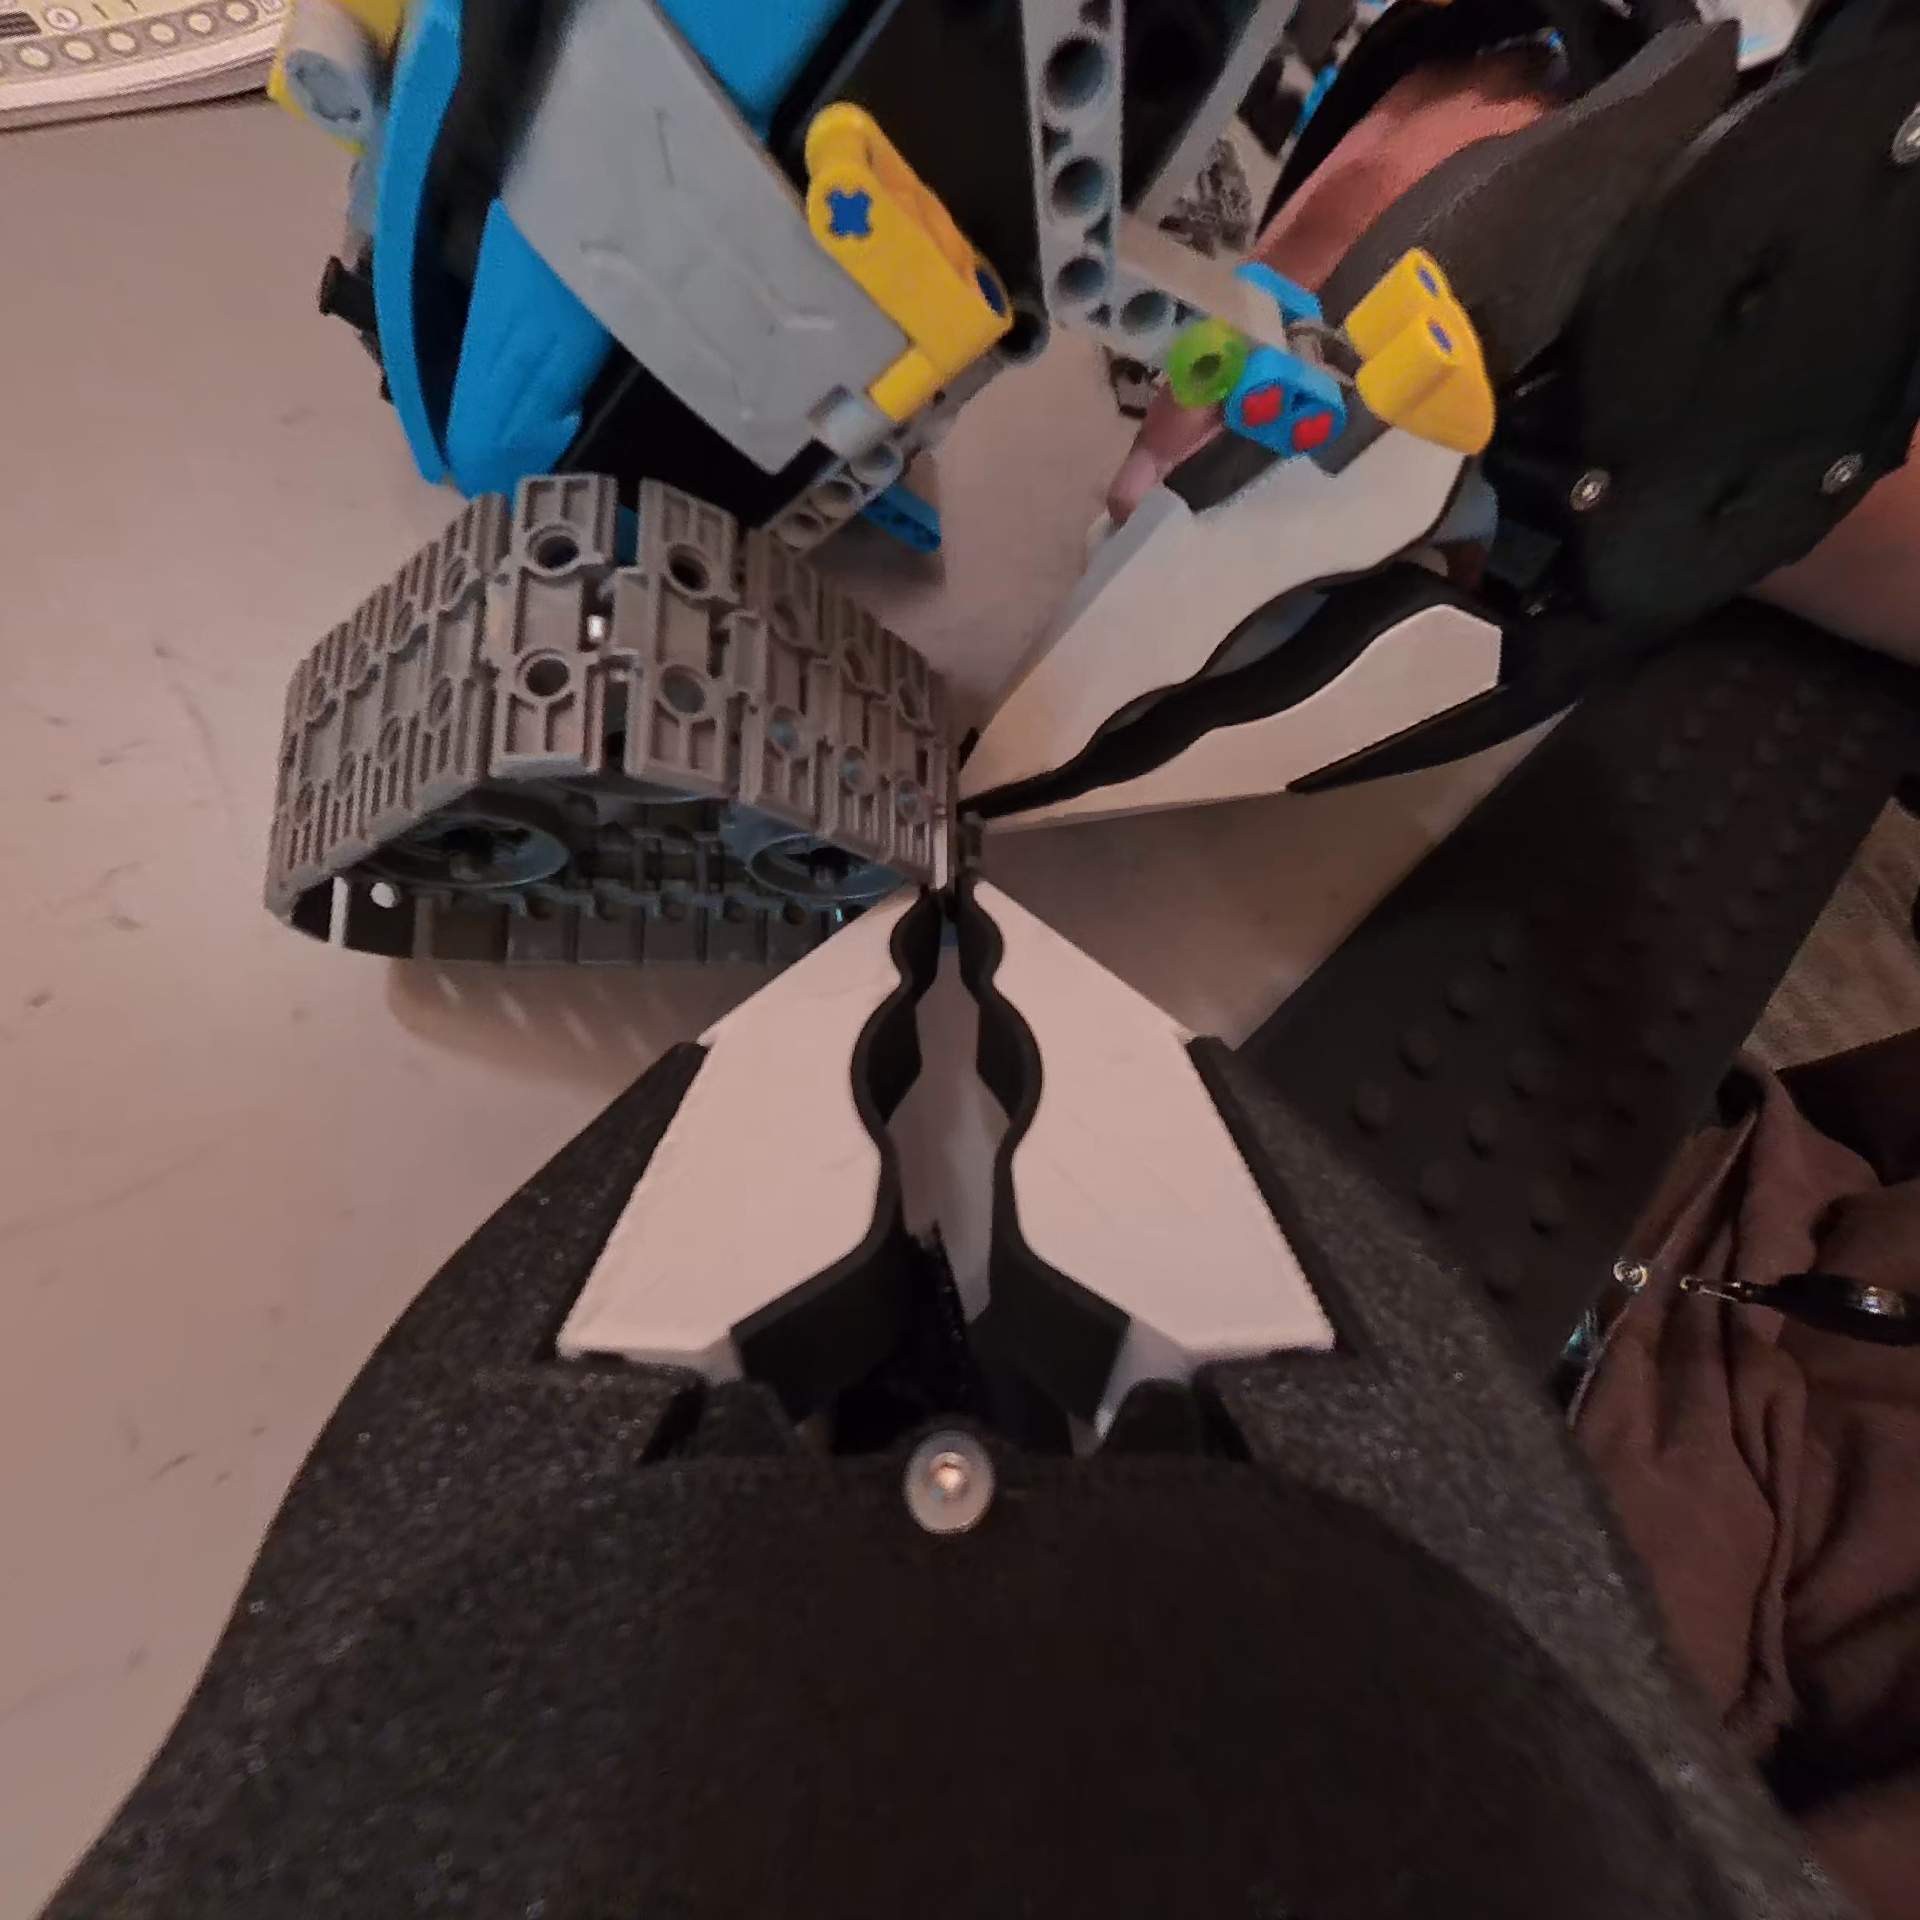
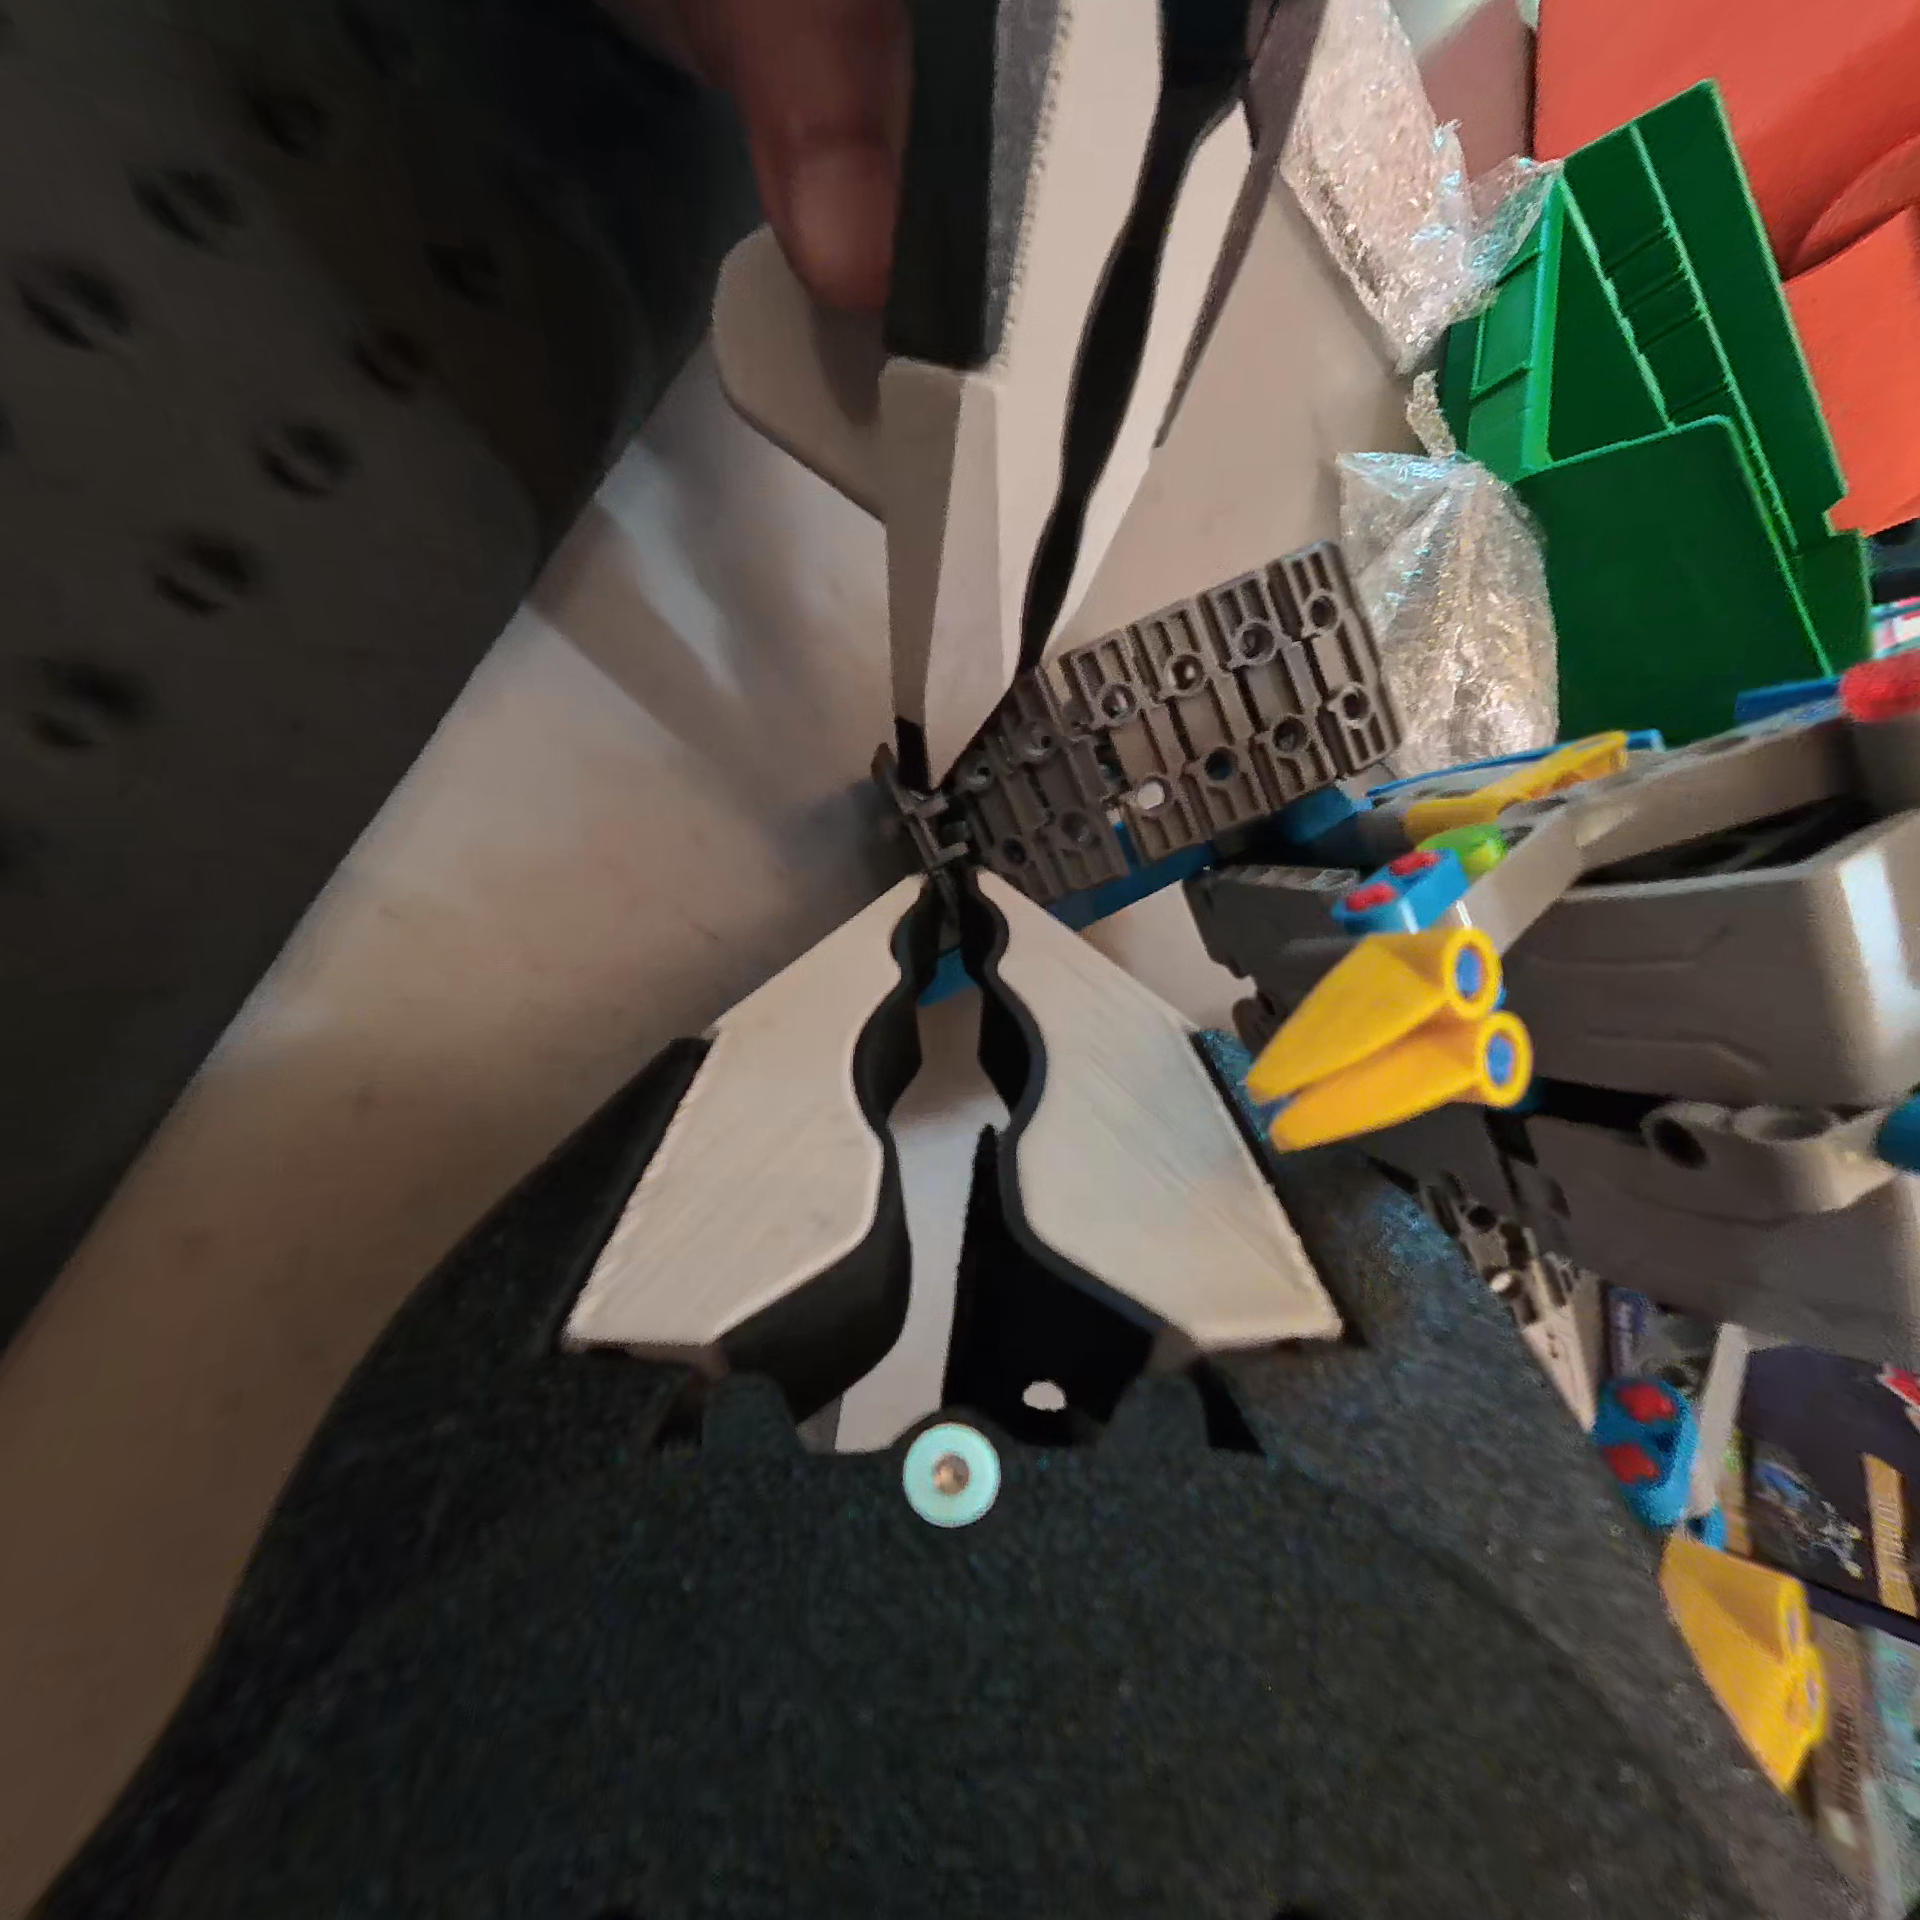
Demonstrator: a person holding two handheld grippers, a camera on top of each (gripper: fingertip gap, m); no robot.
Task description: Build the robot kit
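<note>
A grey link track (image 1: 613, 707) wraps the wheels of a blue, grey and yellow brick-built model (image 1: 665, 239) on a beige table (image 1: 156, 1039). My left gripper (image 1: 951, 902) is shut, its tips pinching the track's right end. My right gripper (image 1: 966, 816) comes in from the right and meets the same end. In the right wrist view, my right gripper (image 2: 948, 891) is shut on the last dark link of the track (image 2: 1226, 707). The left gripper (image 2: 914, 753) pinches that end from above. The two sets of tips almost touch.
A black dimpled mat (image 1: 1558, 935) lies along the table's right edge, with brown cloth (image 1: 1766, 1455) beyond it. Green plastic bins (image 2: 1662, 468), an orange box (image 2: 1818, 208) and crinkled clear bags (image 2: 1455, 623) stand behind the model. A booklet (image 1: 125, 52) lies far left. A finger (image 2: 831, 156) rests on the left gripper. Both grippers' tips are close together, under 4 cm apart.
</note>
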